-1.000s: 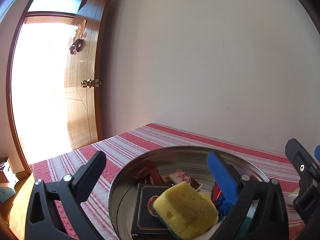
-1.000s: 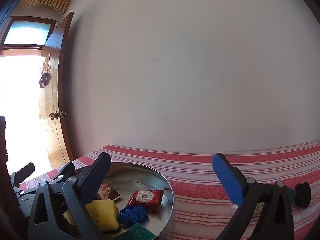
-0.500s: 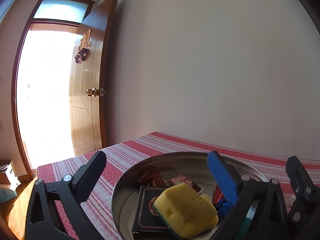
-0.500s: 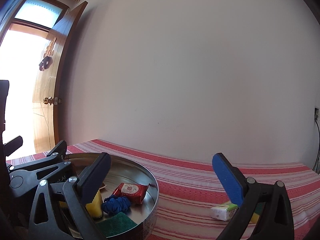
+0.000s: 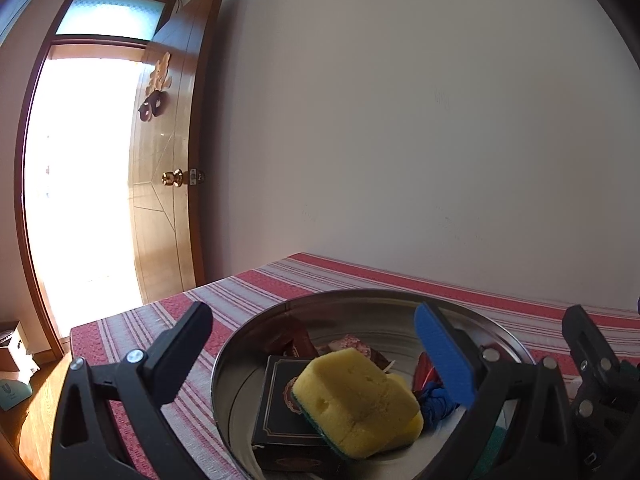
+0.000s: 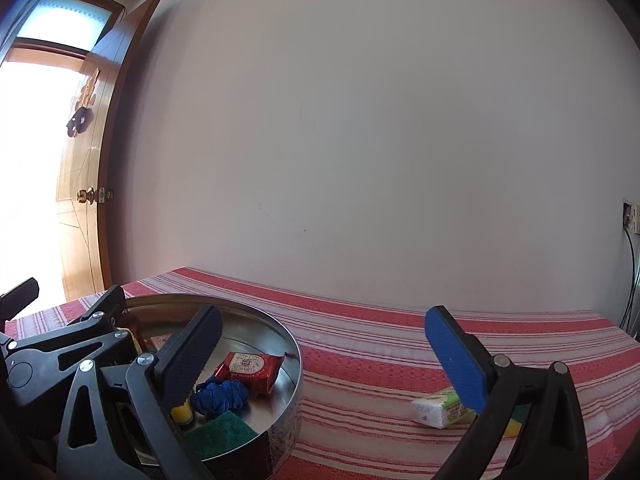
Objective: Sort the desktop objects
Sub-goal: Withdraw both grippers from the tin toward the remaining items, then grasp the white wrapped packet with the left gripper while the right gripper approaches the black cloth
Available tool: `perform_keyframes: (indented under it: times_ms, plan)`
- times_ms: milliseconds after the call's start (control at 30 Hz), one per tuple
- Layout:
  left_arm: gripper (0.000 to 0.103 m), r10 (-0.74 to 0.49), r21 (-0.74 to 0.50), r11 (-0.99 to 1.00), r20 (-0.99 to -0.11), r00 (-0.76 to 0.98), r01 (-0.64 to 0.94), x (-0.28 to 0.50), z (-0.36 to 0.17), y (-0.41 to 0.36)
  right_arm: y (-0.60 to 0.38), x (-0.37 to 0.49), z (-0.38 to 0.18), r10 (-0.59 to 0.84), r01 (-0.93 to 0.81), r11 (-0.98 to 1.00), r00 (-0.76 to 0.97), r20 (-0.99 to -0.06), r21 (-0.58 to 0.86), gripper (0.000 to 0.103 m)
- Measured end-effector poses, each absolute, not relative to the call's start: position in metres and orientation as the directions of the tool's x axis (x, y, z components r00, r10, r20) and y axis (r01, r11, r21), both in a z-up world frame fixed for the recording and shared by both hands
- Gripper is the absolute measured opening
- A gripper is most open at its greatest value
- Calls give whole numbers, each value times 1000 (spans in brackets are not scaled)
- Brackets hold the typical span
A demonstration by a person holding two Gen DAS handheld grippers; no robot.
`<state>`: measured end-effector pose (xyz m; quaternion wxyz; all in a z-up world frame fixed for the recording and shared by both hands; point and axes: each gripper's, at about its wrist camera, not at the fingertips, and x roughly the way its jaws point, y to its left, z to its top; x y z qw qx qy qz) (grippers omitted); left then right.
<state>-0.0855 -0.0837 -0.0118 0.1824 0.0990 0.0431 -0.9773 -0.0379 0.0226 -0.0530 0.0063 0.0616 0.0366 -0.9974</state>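
Note:
A round metal tin (image 5: 360,300) (image 6: 294,384) sits on the red striped tablecloth (image 6: 380,344). Inside lie a yellow sponge with a green underside (image 5: 356,396), a dark box (image 5: 280,404), a blue hair tie (image 6: 220,396) (image 5: 438,400) and a red packet (image 6: 250,366). My left gripper (image 5: 312,344) hovers open just above the tin and its sponge, holding nothing. My right gripper (image 6: 320,352) is open and empty over the tin's right rim. A white and green tissue pack (image 6: 438,410) lies on the cloth to the right, partly behind the blue right finger (image 6: 456,364).
A plain wall runs along the table's far edge. An open wooden door (image 5: 168,168) and a bright doorway stand to the left, past the table's left edge (image 5: 84,328). A cable (image 6: 632,272) hangs from a wall socket at far right. A green scouring pad (image 6: 224,434) lies in the tin.
The right gripper has swung to the right, bringing the tissue pack and the table's right end into view. The left gripper has tilted slightly and stays over the tin. Both stay open.

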Motion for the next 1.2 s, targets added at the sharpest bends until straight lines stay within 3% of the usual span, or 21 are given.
perform_keyframes:
  times_ms: [533, 733, 933, 1200]
  plan:
    - [102, -219, 19, -975, -197, -956, 219, -74, -10, -35, 70, -24, -59, 88, -83, -996, -975, -203, -34, 103]
    - [102, -142, 111, -986, -196, -970, 122, -71, -8, 0, 108, -19, -64, 163, -165, -986, -948, -274, -18, 103]
    - [102, -11, 218, -975, -203, -979, -34, -63, -10, 38, 153, -10, -66, 257, -265, -964, -919, -299, -13, 103]
    - [102, 251, 359, -860, -318, -914, -362, -52, -23, 105, 221, 10, -70, 376, -411, -911, -857, -353, 27, 102]
